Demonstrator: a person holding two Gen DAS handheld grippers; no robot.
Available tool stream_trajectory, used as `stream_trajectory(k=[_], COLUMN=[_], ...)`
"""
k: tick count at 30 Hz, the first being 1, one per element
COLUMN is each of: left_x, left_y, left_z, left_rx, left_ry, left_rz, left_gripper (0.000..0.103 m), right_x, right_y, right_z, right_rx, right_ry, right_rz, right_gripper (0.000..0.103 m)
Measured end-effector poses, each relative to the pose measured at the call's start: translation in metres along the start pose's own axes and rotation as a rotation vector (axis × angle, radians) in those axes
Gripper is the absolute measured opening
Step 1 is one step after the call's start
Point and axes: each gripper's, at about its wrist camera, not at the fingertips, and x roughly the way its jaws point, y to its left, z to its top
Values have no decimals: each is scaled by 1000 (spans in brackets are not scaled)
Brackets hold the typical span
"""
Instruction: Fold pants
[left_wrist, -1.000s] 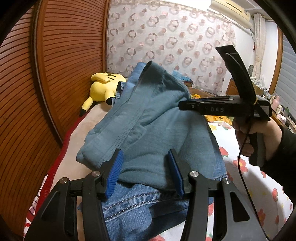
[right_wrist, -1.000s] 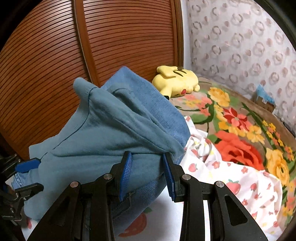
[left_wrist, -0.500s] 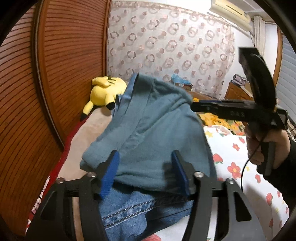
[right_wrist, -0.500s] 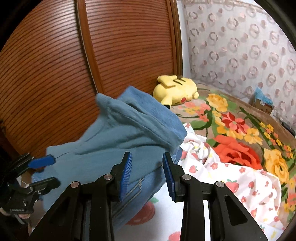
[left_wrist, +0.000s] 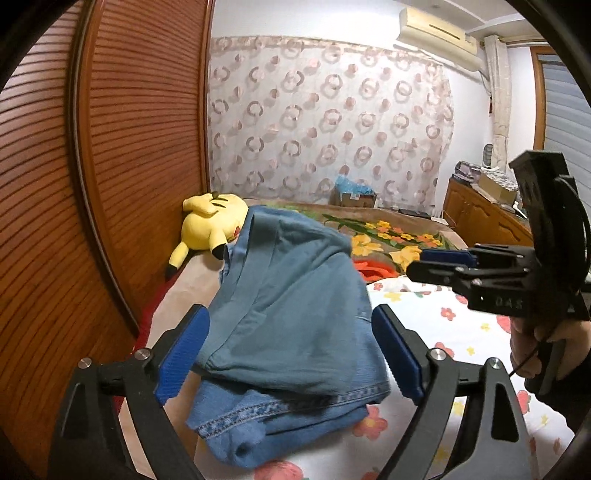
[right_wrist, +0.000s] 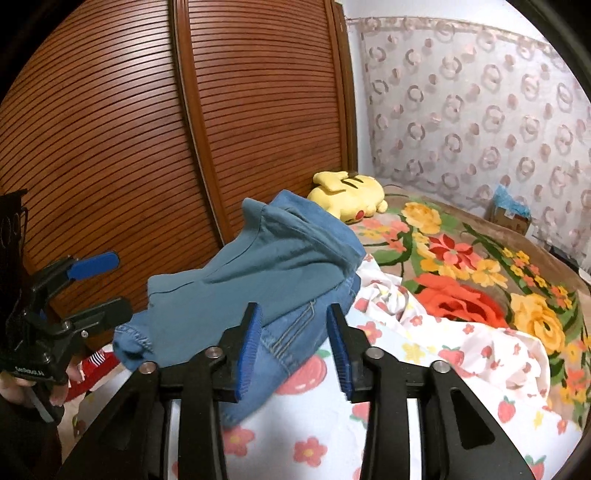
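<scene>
The blue jeans (left_wrist: 291, 317) lie in a folded pile on the bed, teal inner side up, denim hem at the near edge. My left gripper (left_wrist: 289, 310) hovers just in front of the pile, its jaws opening wide, and neither pad touches the cloth. In the right wrist view the jeans (right_wrist: 258, 273) lie just past my right gripper (right_wrist: 292, 308); its jaws are opening too, with nothing pressed between the pads. Each gripper shows in the other's view: the right gripper (left_wrist: 417, 263) held by a hand, the left gripper (right_wrist: 120, 284) at the far left.
A yellow plush toy (left_wrist: 212, 225) lies behind the jeans by the slatted wooden wardrobe doors (left_wrist: 110, 166). A flowered blanket (right_wrist: 461, 280) and a crumpled white strawberry-print sheet (right_wrist: 424, 332) cover the bed to the right. A cardboard box (left_wrist: 354, 195) sits by the curtain.
Both grippers let go of the jeans and drew back. The left jaws spread much wider and rose; the right gripper swung away to the right. The lifted cloth sank into a pile.
</scene>
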Motion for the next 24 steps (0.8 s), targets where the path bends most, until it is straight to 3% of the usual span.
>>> stream_trajectory(k=[7, 18, 24], left_x=[-30, -65, -79], left_y=[-19, -45, -63], left_z=[2, -12, -28], left_rx=[35, 51, 68], left_ry=[-40, -55, -68], left_rz=[-24, -47, -100], left_gripper=[95, 95, 95], right_x=[-47, -116, -149], right_y=[14, 50, 71], right_z=[-17, -64, -93], right_rx=[13, 50, 70], right_ry=[-46, -76, -86], right_rz=[-46, -121, -182], right_gripper=[62, 63, 63])
